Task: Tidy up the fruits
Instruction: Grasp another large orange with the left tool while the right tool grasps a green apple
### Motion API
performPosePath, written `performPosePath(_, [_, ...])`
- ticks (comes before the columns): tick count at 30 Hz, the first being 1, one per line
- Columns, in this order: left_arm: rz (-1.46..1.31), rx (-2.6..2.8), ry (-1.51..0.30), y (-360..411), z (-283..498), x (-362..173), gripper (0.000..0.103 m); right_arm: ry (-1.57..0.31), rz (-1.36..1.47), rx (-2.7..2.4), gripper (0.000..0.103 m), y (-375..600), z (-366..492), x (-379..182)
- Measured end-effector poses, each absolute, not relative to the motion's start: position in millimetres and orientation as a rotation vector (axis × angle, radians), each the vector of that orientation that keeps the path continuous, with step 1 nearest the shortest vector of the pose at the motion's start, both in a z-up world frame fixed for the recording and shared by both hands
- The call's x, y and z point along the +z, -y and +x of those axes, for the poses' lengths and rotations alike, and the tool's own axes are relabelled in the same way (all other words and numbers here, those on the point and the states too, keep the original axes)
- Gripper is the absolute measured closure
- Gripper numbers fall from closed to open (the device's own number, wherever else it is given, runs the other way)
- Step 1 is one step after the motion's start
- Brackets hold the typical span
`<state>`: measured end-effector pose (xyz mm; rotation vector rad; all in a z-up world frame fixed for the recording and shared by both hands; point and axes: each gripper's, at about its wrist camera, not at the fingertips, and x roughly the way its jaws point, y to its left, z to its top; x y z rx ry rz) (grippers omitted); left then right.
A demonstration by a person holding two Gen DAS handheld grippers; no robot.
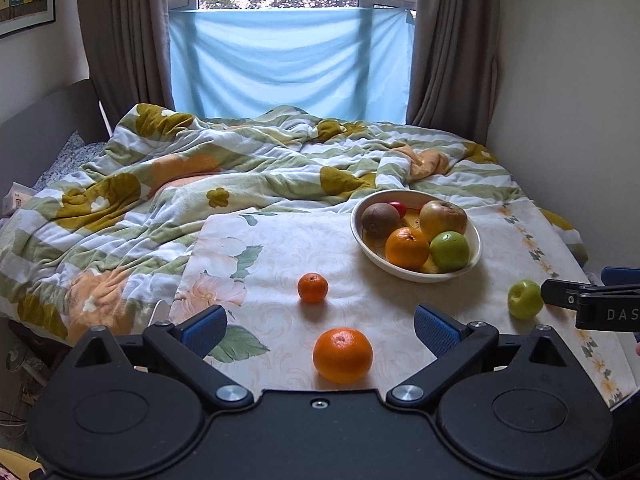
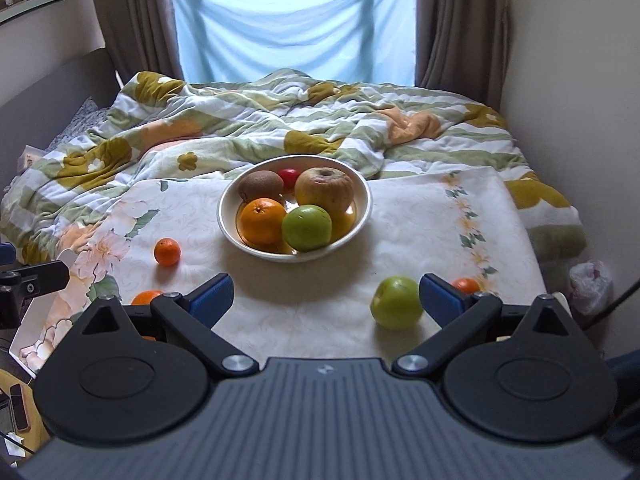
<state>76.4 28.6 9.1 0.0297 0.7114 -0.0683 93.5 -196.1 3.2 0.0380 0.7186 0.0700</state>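
A white bowl [image 1: 476,236] [image 2: 366,200] on a floral cloth holds a kiwi [image 2: 260,185], a small red fruit [image 2: 289,176], an apple [image 2: 325,189], an orange [image 2: 262,220] and a green apple [image 2: 307,227]. Loose on the cloth lie a large orange [image 1: 342,355], a small mandarin [image 1: 313,287] [image 2: 167,251], a green apple [image 1: 525,298] [image 2: 396,303] and another mandarin [image 2: 465,285] half hidden behind my right finger. My left gripper [image 1: 320,330] is open, the large orange just ahead between its fingers. My right gripper [image 2: 326,300] is open, the green apple by its right finger.
The floral cloth [image 1: 280,248] covers a board on a bed with a rumpled flowered quilt [image 1: 160,184]. Walls stand close on both sides, with a curtained window behind. A white plastic bag [image 2: 590,286] sits at the cloth's right edge.
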Motion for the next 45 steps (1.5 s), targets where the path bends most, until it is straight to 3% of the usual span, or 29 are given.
performPosePath(12, [0.007,-0.026,-0.766,-17,73,-25,0.001,-0.767,0.022,0.052,0.0,219,73,-25])
performPosePath(26, [-0.071,0.147,-0.813,6,115,-90,0.003,-0.858,-0.062,0.159,0.0,247,126,-100])
performPosePath(38, [-0.05,0.186,-0.842,13,135,-106,0.021,-0.862,-0.069,0.218,0.0,254,154,-115])
performPosePath(40, [-0.053,0.182,-0.857,13,137,-109,0.033,-0.864,-0.068,0.221,0.0,254,156,-116])
performPosePath(42, [-0.071,0.159,-0.86,12,137,-111,0.039,-0.866,-0.068,0.225,0.0,254,158,-116])
performPosePath(45, [-0.073,0.153,-0.856,12,136,-110,0.039,-0.866,-0.067,0.226,0.0,255,161,-117])
